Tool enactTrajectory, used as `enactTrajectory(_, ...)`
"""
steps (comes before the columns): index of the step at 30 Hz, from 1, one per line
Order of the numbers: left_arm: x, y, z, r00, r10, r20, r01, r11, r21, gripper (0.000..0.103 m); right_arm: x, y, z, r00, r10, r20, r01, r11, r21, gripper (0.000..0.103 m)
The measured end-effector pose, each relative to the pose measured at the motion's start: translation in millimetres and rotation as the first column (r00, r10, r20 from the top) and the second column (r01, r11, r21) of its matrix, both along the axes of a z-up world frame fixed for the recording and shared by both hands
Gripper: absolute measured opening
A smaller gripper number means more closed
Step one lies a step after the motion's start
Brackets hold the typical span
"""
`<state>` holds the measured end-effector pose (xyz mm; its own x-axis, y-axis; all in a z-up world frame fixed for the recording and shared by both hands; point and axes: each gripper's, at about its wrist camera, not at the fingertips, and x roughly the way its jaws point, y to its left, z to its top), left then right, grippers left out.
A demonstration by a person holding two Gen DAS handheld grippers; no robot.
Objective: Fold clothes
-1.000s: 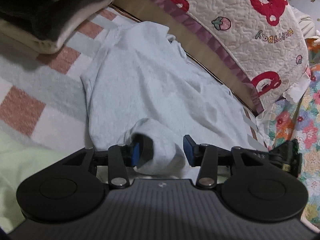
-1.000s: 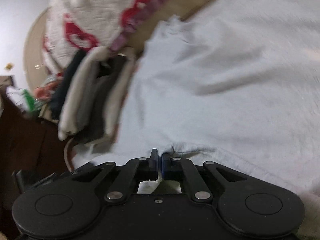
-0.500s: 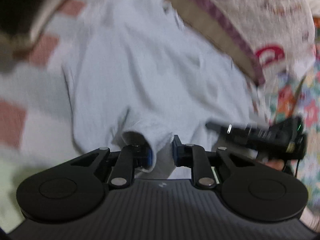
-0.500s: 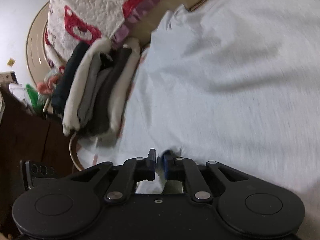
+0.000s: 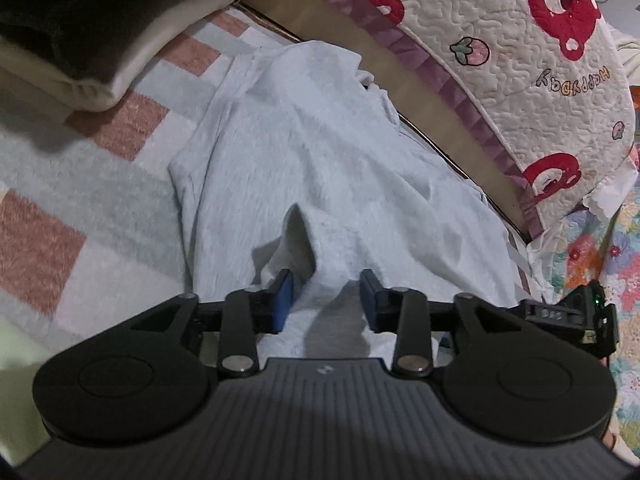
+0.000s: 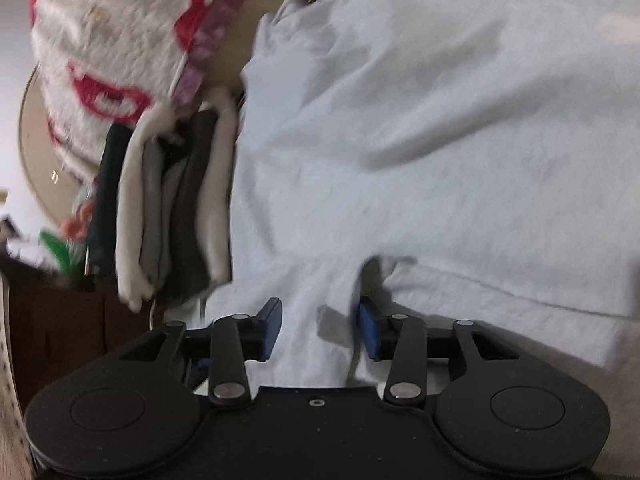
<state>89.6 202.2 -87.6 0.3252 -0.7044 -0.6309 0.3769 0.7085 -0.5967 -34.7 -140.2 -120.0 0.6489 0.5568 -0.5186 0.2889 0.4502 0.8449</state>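
Note:
A pale blue-white garment [image 5: 320, 168] lies spread on the checked blanket [image 5: 80, 184], its far edge against a wooden bed rail. My left gripper [image 5: 326, 300] sits low over the near edge. Its jaws are opening, and a raised fold of the cloth lies loosely between the blue pads [image 5: 283, 300]. In the right wrist view the same garment [image 6: 440, 140] fills most of the picture. My right gripper [image 6: 319, 320] is also opening, with a strip of the hem lying between its pads [image 6: 366, 326] and neither pad pressing on it.
A stack of folded dark and cream clothes [image 5: 80, 20] sits at the left of the garment, also seen as a stack [image 6: 176, 208] in the right wrist view. A quilted pillow with red bears [image 5: 520, 60] leans behind the rail. A floral sheet [image 5: 600, 248] lies at right.
The right jaws, pinched on the hem before, have spread apart. The left jaws narrowed on the fold, then widened again. Both grippers have sunk toward the bed with the cloth.

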Motion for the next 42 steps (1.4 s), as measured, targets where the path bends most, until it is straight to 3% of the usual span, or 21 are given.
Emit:
enactTrajectory(3,6.8,-10.4,-1.4,1.000,0.009,0.018,-0.010,0.998,0.062,0.045,10.2,15.6,0.9,0.999,0.047,0.023,-0.045,0.997,-0.068,0.049)
enactTrajectory(5,9.4,-19.7,-2.2,0.999,0.018,0.049,-0.024,0.992,0.128,0.055,16.3,23.2,4.3,0.996,0.076,0.051,-0.071,0.993,-0.095,0.056)
enactTrajectory(6,10.8,-24.3,-2.4,0.998,0.018,0.061,-0.028,0.987,0.158,0.055,16.7,24.4,7.0,0.993,0.100,0.068,-0.093,0.990,-0.104,0.054)
enactTrajectory(7,12.3,-28.0,-2.3,0.999,0.001,0.054,-0.011,0.984,0.175,0.049,18.8,26.3,11.7,0.988,0.125,0.090,-0.114,0.987,-0.116,0.024)
enactTrajectory(8,13.4,-31.1,-0.7,0.999,-0.023,0.035,0.016,0.982,0.188,0.028,18.1,26.1,18.2,0.982,0.148,0.118,-0.135,0.985,-0.109,0.005)
enactTrajectory(9,12.7,-32.2,3.5,0.999,-0.044,0.019,0.040,0.981,0.191,0.014,16.7,25.4,25.0,0.974,0.171,0.147,-0.157,0.983,-0.098,0.007)
enactTrajectory(10,10.3,-30.2,10.0,0.998,-0.054,0.013,0.051,0.983,0.179,0.009,14.3,22.2,31.8,0.971,0.173,0.165,-0.163,0.984,-0.074,0.007)
enactTrajectory(15,-16.0,2.7,64.6,1.000,-0.002,0.023,0.001,0.998,0.057,0.008,-6.4,-4.0,61.3,0.975,0.111,0.192,-0.144,0.975,0.169,0.007)
enactTrajectory(17,-29.6,20.9,82.9,1.000,0.028,0.004,-0.028,1.000,0.010,0.006,-18.4,-7.7,66.3,0.982,0.078,0.174,-0.130,0.942,0.311,0.007)
enactTrajectory(19,-44.4,40.4,98.5,0.998,0.053,-0.023,-0.054,0.998,-0.031,0.004,-35.7,-1.8,65.9,0.990,0.055,0.129,-0.109,0.882,0.458,0.007)
enactTrajectory(21,-58.5,57.5,99.4,0.997,0.065,-0.045,-0.066,0.997,-0.026,0.001,-58.6,12.5,61.7,0.995,0.053,0.081,-0.088,0.840,0.536,0.007)
enactTrajectory(24,-73.1,73.5,84.9,0.994,0.093,-0.061,-0.090,0.995,0.053,0.001,-87.2,42.1,51.5,0.993,0.108,0.042,-0.115,0.868,0.483,0.007)
enactTrajectory(27,-78.2,85.3,53.1,0.982,0.138,-0.127,-0.122,0.985,0.126,0.001,-101.8,72.2,23.4,0.985,0.168,-0.042,-0.133,0.886,0.444,0.006)
enactTrajectory(30,-82.1,89.7,25.1,0.965,0.166,-0.203,-0.147,0.983,0.106,0.001,-109.7,89.0,7.7,0.978,0.191,-0.090,-0.142,0.909,0.391,0.004)
enactTrajectory(33,-87.1,88.9,12.9,0.956,0.182,-0.229,-0.176,0.983,0.046,0.005,-111.8,90.8,17.4,0.977,0.204,-0.066,-0.175,0.935,0.309,0.005)
enactTrajectory(35,-89.6,86.7,10.6,0.960,0.180,-0.212,-0.180,0.983,0.022,0.012,-111.4,90.0,23.3,0.977,0.206,-0.062,-0.184,0.951,0.250,0.005)
enactTrajectory(39,-97.7,91.1,17.8,0.976,0.200,-0.091,-0.202,0.979,-0.014,0.027,-106.9,89.5,27.8,0.978,0.205,-0.026,-0.193,0.951,0.242,0.005)
enactTrajectory(41,-101.1,91.1,25.2,0.975,0.224,0.008,-0.224,0.975,0.011,0.045,-107.1,89.1,29.8,0.978,0.209,-0.011,-0.201,0.954,0.225,0.005)
enactTrajectory(42,-101.4,90.7,26.8,0.975,0.217,0.041,-0.219,0.975,0.032,0.047,-106.1,89.6,30.8,0.977,0.213,-0.006,-0.207,0.955,0.213,0.005)
